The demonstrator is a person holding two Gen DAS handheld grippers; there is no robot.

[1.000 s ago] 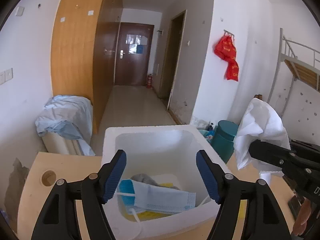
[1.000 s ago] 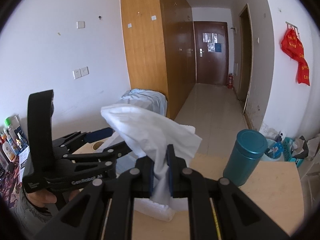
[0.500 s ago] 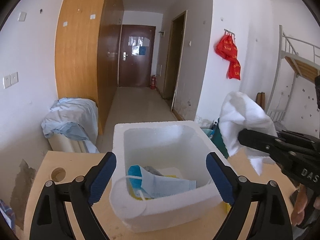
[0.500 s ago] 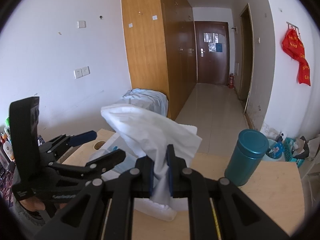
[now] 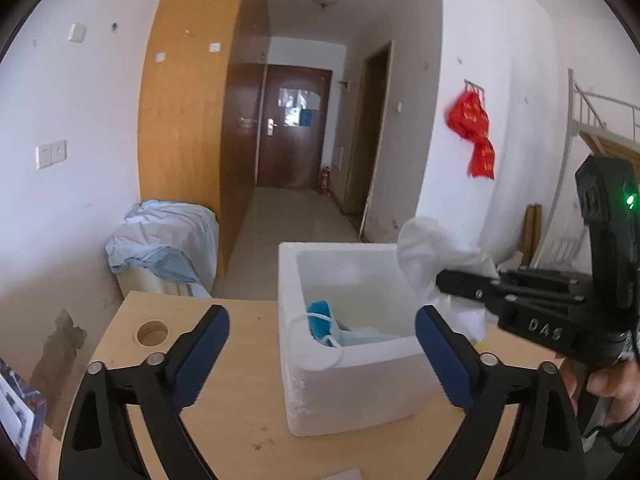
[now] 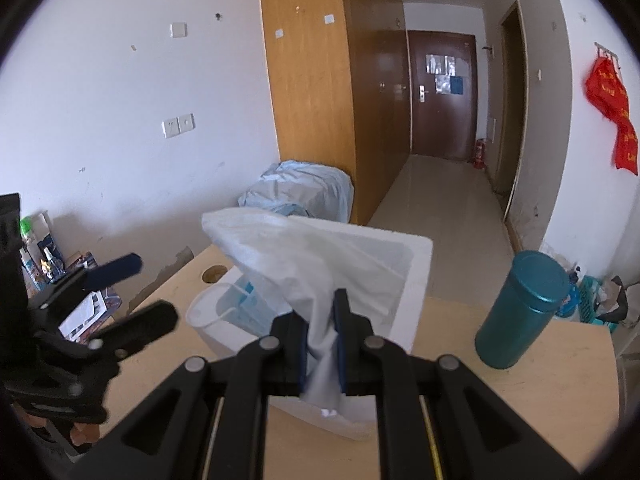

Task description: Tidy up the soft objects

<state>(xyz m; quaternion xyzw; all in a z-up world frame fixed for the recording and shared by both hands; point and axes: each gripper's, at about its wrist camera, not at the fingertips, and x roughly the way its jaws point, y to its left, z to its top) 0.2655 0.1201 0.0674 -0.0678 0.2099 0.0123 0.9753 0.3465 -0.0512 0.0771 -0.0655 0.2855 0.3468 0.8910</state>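
Observation:
A white foam box (image 5: 352,392) stands on the wooden table (image 5: 236,424); it also shows in the right wrist view (image 6: 416,280). Inside lies a blue face mask (image 5: 324,322), also seen from the right wrist (image 6: 244,300). My right gripper (image 6: 322,344) is shut on a white tissue (image 6: 296,256) and holds it above the box's right rim; the tissue shows in the left wrist view (image 5: 436,248) too. My left gripper (image 5: 320,344) is open and empty, in front of the box's near left side.
A teal cylindrical can (image 6: 524,316) stands on the table right of the box. A round cable hole (image 5: 152,332) is in the table's far left part. A cloth-covered bundle (image 5: 168,240) sits on the floor by the wall. Bottles and boxes (image 6: 40,256) lie at left.
My left gripper has pulled back and to the left, away from the box. My right gripper has carried the tissue left, over the box's right rim.

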